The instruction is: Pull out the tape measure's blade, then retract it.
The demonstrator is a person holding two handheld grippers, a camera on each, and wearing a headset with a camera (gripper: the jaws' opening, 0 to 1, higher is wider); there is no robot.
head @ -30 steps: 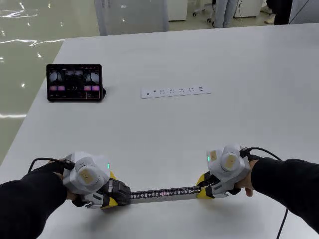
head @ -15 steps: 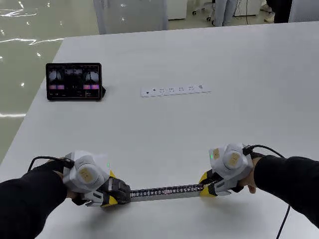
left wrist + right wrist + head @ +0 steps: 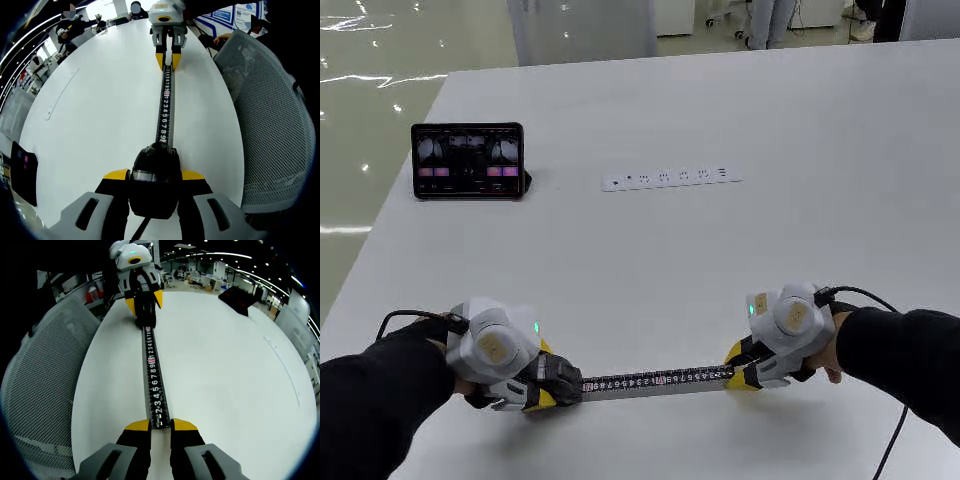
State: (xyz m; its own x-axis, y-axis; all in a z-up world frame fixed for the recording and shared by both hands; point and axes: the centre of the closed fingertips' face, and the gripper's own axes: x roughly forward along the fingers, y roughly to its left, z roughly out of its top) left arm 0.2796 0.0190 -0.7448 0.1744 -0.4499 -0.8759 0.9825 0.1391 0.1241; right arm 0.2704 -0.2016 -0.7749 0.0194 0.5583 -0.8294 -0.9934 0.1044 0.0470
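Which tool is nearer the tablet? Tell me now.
Left. The left tool, shut on the case, is nearer the person than the tablet and slightly right of it. The right tool, shut on the blade tip, is much farther right.

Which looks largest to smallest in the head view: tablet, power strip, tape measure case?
1. tablet
2. power strip, long but thin
3. tape measure case; nearer the camera and partly hidden, so 2 and 3 are unsure.
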